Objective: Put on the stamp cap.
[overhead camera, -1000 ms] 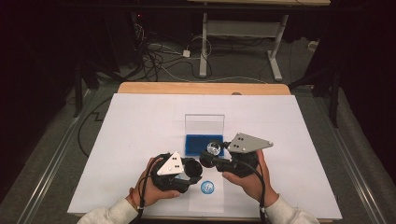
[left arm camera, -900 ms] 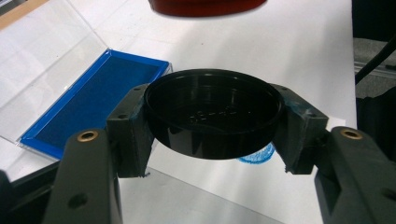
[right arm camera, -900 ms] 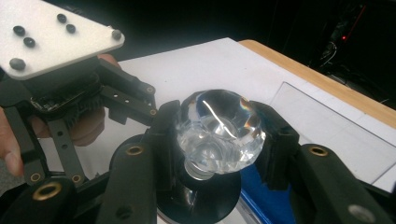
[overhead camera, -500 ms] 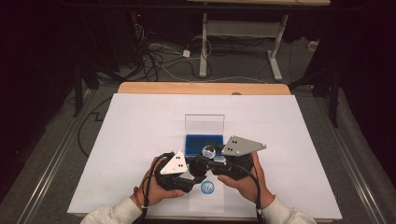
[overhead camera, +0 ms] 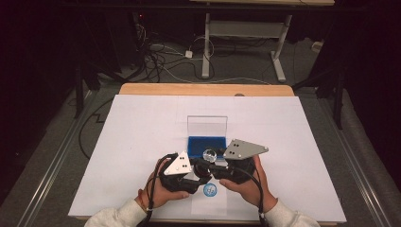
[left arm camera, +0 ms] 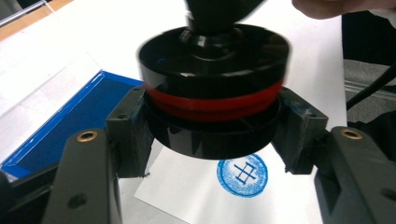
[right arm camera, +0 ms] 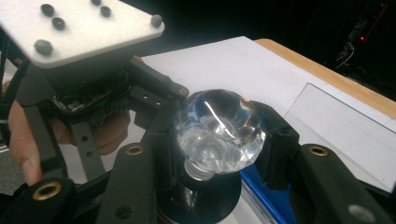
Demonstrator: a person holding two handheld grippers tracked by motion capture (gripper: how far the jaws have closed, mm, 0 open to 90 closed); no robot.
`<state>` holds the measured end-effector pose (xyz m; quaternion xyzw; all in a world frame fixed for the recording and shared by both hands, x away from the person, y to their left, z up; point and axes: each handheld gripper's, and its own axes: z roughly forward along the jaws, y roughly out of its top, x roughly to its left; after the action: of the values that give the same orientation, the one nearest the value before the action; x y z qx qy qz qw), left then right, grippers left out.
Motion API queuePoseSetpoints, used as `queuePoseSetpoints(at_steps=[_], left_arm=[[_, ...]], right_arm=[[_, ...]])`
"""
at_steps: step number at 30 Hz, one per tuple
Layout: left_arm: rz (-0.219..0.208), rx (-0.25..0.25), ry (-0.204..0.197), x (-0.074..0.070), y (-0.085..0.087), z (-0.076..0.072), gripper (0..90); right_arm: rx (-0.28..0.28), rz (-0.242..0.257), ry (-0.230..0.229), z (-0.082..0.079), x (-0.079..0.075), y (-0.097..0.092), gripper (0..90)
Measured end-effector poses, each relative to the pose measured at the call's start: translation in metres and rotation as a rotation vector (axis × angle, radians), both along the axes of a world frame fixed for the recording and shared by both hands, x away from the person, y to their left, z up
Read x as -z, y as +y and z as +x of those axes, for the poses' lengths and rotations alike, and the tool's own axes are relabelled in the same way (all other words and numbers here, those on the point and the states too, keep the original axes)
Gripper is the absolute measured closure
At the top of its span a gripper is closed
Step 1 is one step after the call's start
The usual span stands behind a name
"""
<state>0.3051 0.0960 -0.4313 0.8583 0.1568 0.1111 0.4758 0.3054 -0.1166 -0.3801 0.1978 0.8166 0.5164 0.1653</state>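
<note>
A round stamp with a black base and red band [left arm camera: 212, 93] hovers just above a white paper slip [left arm camera: 187, 196]. My left gripper [left arm camera: 215, 135] is shut on that base, one pad on each side. The stamp's clear crystal knob [right arm camera: 219, 130] sits between the pads of my right gripper [right arm camera: 219, 140], which is shut on it. In the high view the two grippers meet at the knob [overhead camera: 209, 154], left gripper [overhead camera: 201, 171] below, right gripper [overhead camera: 211, 160] beside it. A blue stamped mark [overhead camera: 210, 189] lies on the slip just under them.
A blue ink pad [overhead camera: 203, 143] lies in an open case whose clear lid [overhead camera: 207, 125] stands up behind it, right beyond the grippers. A white sheet [overhead camera: 118, 156] covers the wooden table [overhead camera: 203, 89]. Cables trail from both grippers toward the person.
The right gripper and the knob have shifted slightly left and nearer, closing in on the left gripper. Both grips look unchanged.
</note>
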Motion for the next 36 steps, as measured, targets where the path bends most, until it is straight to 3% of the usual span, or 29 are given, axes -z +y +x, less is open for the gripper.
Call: queuePoseSetpoints(at_steps=[14, 25, 36], left_arm=[[-0.021, 0.021, 0.007, 0.0008, -0.001, -0.0016, 36.6], [-0.074, 0.013, 0.015, -0.0012, 0.004, -0.0022, 36.6], [-0.035, -0.008, -0.019, -0.0042, 0.0041, -0.0064, 36.8]], right_arm=[[-0.016, 0.021, 0.012, 0.0002, 0.0018, 0.0012, 56.7], [-0.024, 0.052, 0.015, -0.0001, 0.003, -0.0008, 56.7], [-0.025, 0.057, 0.009, -0.0022, 0.0058, -0.0008, 56.9]])
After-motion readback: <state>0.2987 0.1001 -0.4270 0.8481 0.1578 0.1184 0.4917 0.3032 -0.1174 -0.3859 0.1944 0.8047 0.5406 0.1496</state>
